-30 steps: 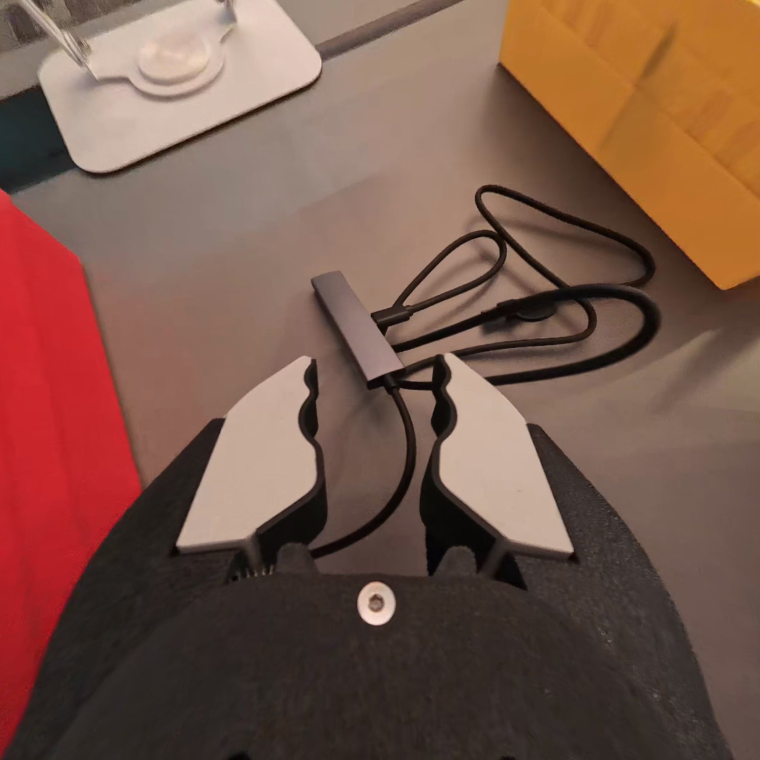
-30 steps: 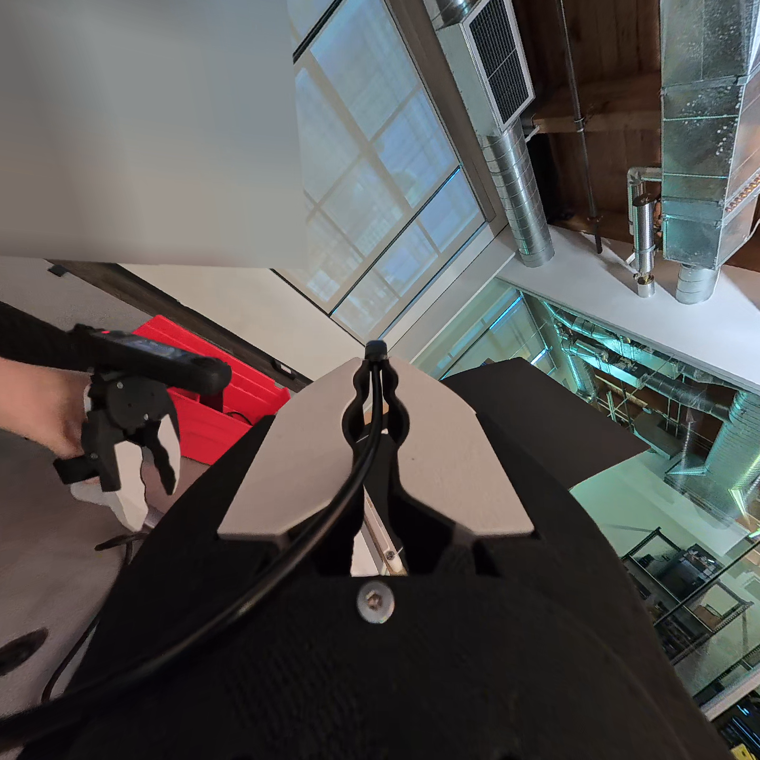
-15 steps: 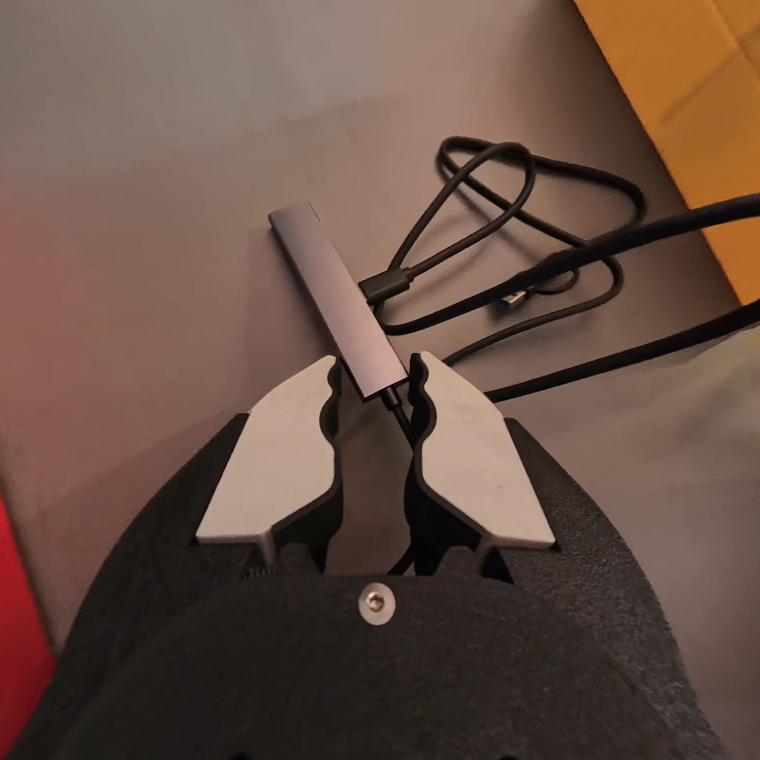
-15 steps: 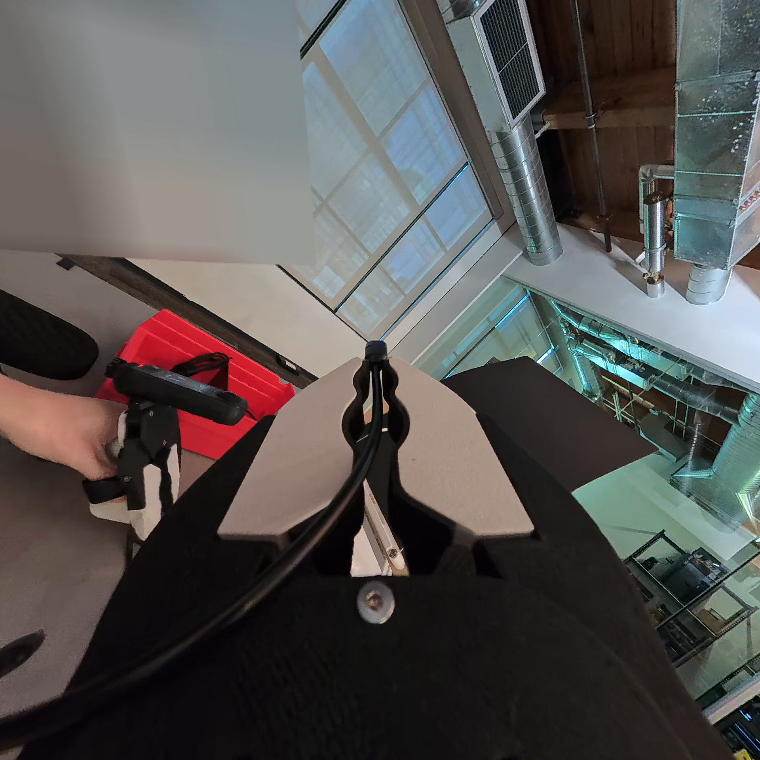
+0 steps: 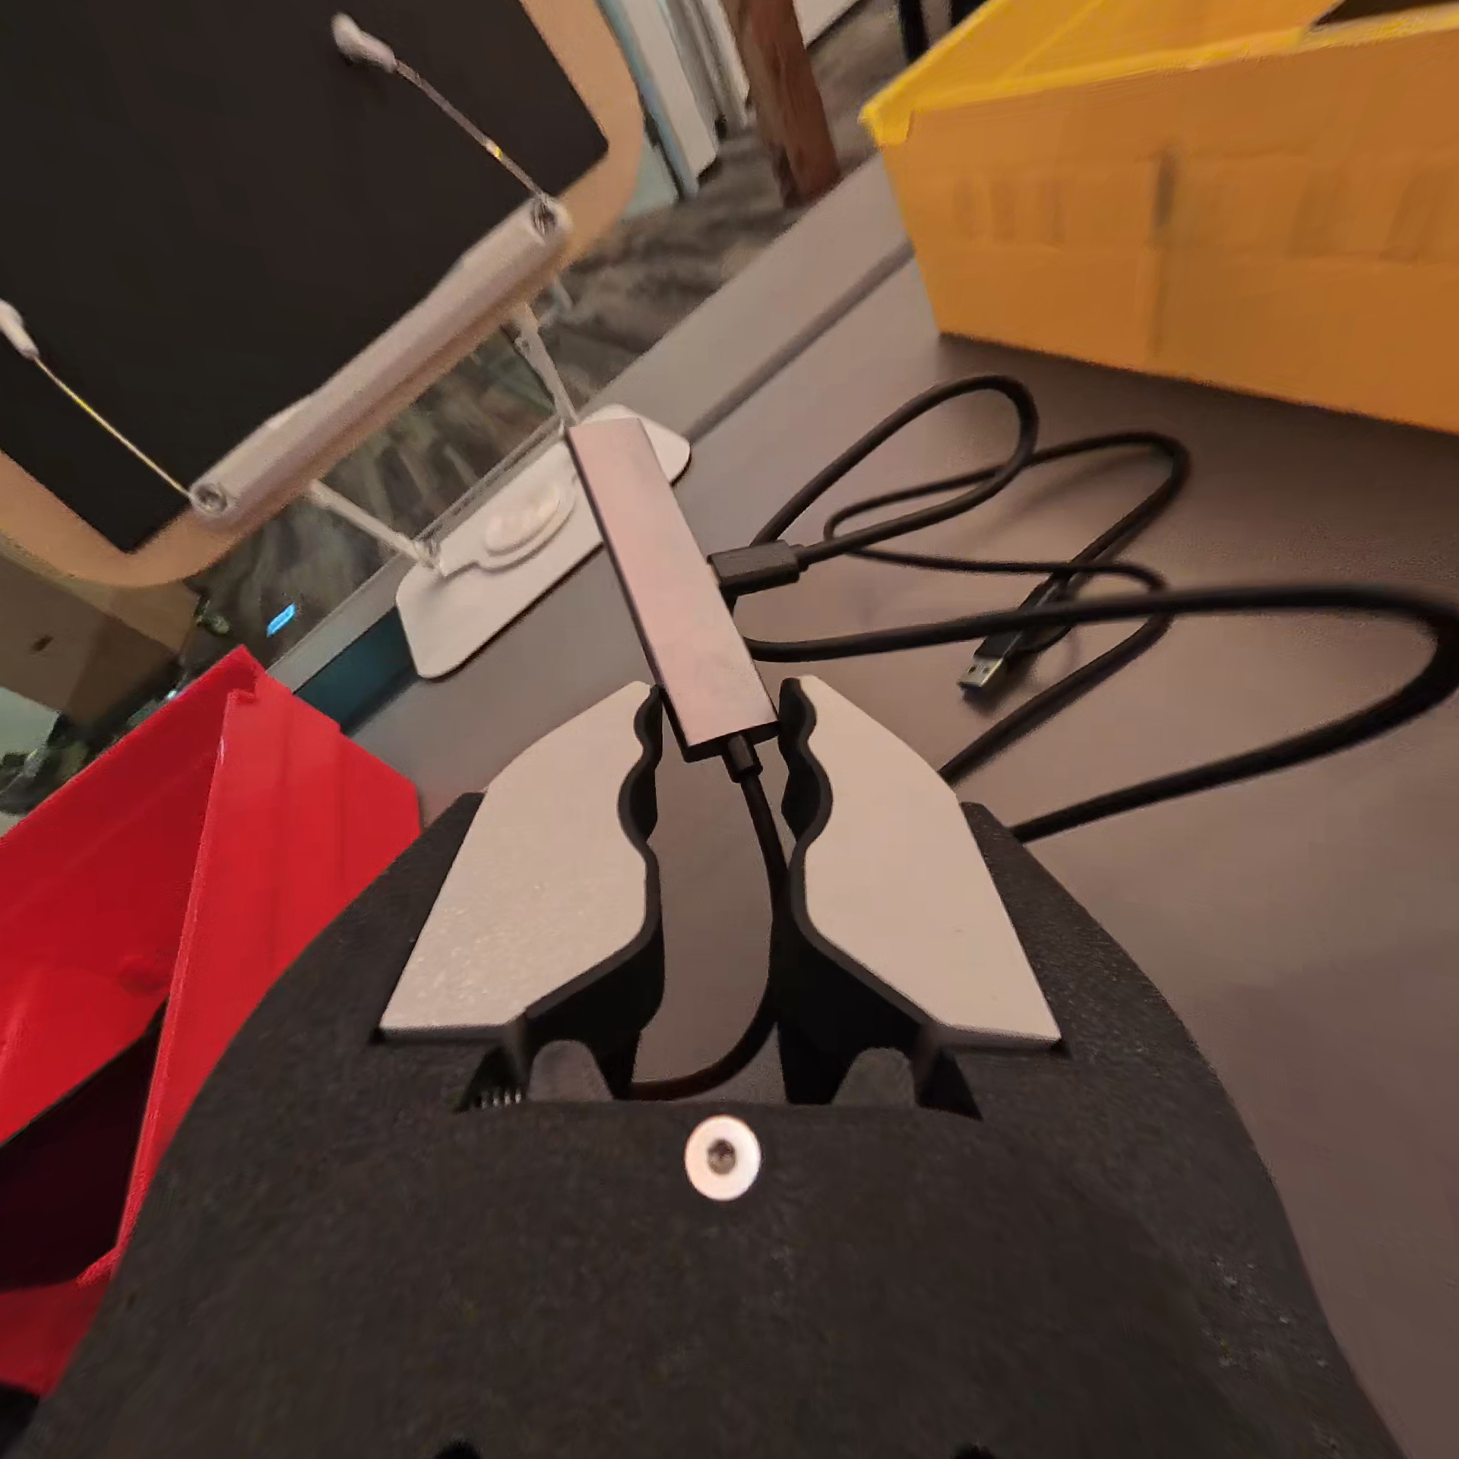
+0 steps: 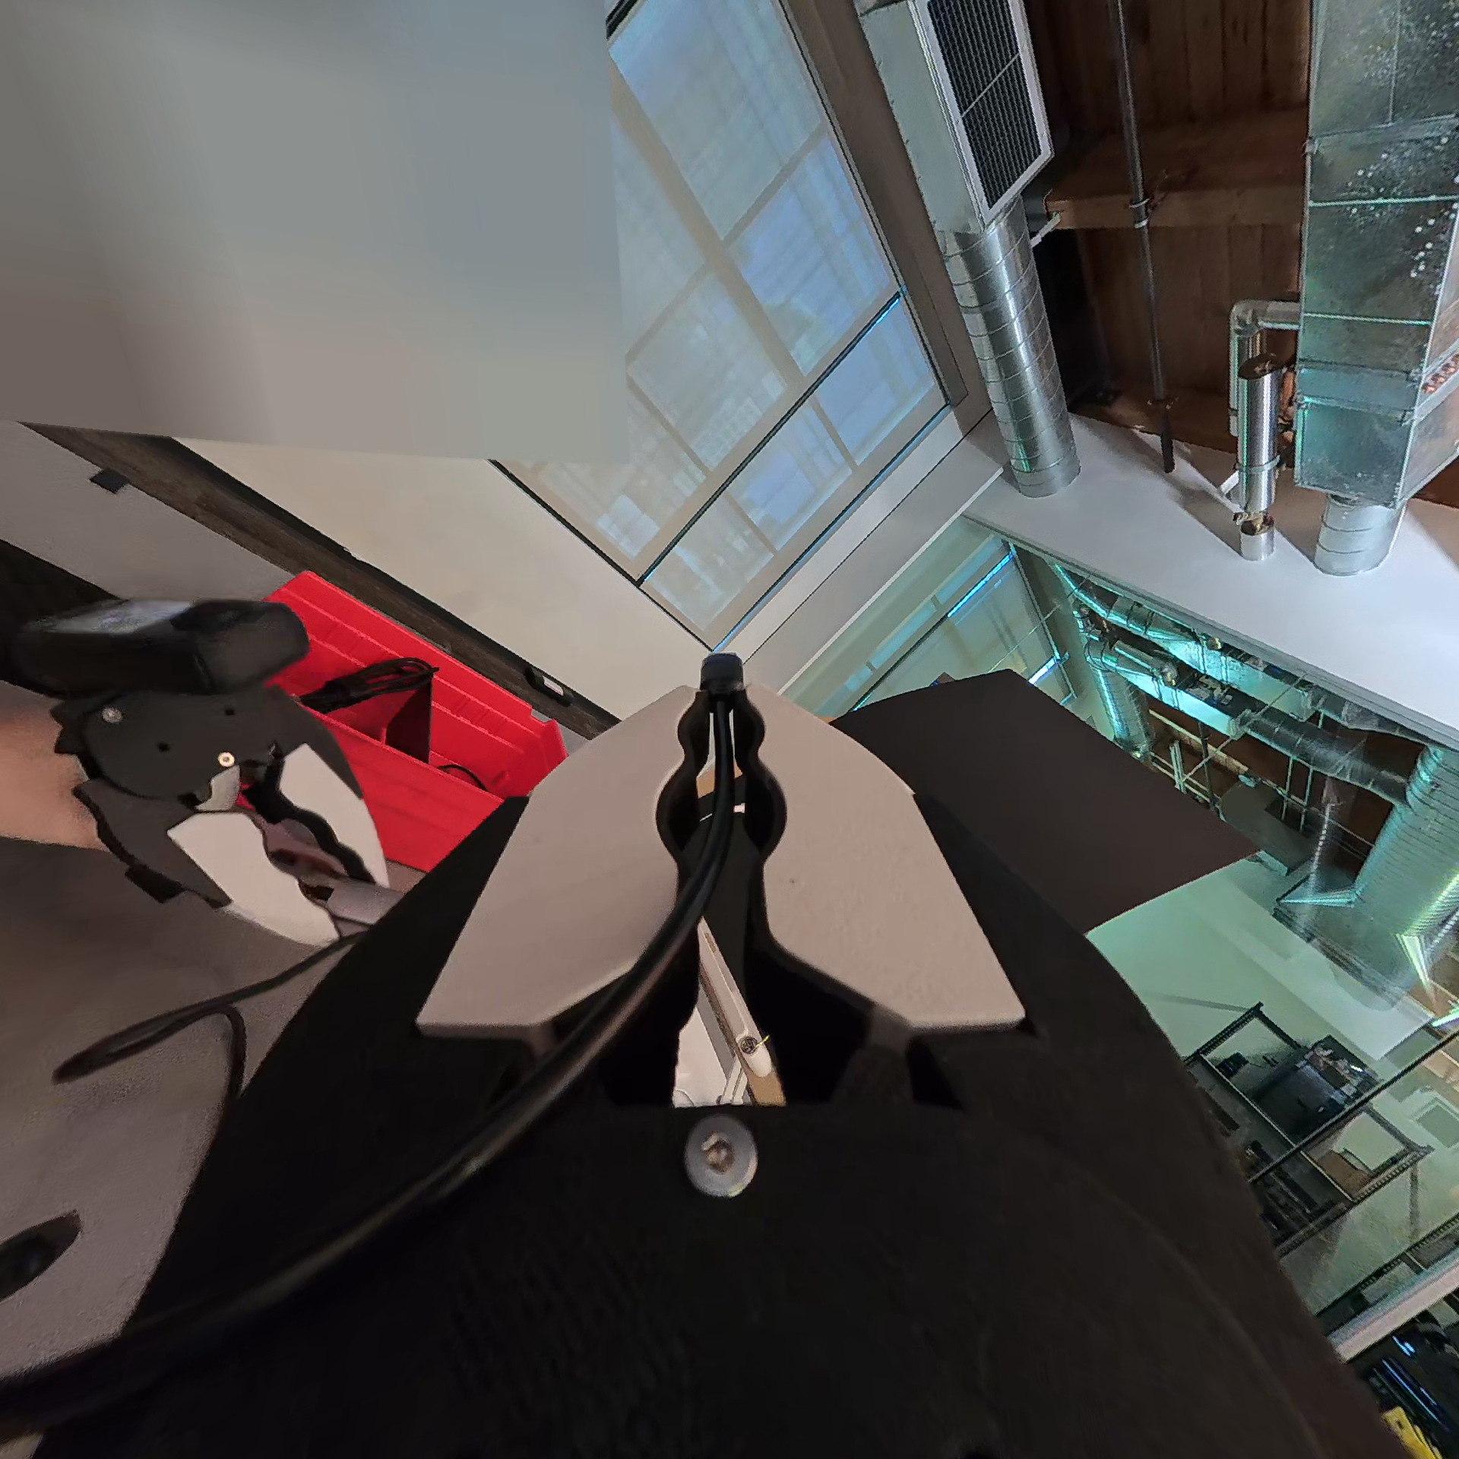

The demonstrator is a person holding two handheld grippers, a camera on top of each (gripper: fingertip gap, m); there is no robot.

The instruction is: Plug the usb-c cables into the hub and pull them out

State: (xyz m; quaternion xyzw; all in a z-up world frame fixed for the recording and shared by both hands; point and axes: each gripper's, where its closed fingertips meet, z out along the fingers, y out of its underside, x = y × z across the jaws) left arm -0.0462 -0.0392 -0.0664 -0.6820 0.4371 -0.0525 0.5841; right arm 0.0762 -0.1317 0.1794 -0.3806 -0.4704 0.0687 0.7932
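My left gripper (image 5: 718, 695) is shut on the near end of the slim grey hub (image 5: 671, 600) and holds it tilted up off the dark table (image 5: 1184, 908). A black USB-C plug (image 5: 758, 564) sits in the hub's right side. The hub's own lead (image 5: 762, 821) runs back between my fingers. My right gripper (image 6: 720, 695) points up towards the ceiling and is shut on a thin black cable (image 6: 695, 892), whose plug end (image 6: 720, 671) pokes out past the tips. The right wrist view also shows the left gripper (image 6: 260, 829) with the hub (image 6: 363, 900) at the left.
A yellow box (image 5: 1184, 221) stands at the back right. A red bin (image 5: 197, 829) is close on the left; it also shows in the right wrist view (image 6: 442, 758). A grey stand base (image 5: 505, 568) is behind the hub. Loose cable loops and a USB-A plug (image 5: 987, 667) lie to the right. The grippers' ends are close to 30 cm from one another.
My left gripper has closed on the hub's near end and raised and tilted it up off the table. My right gripper still holds its cable, pointing upward.
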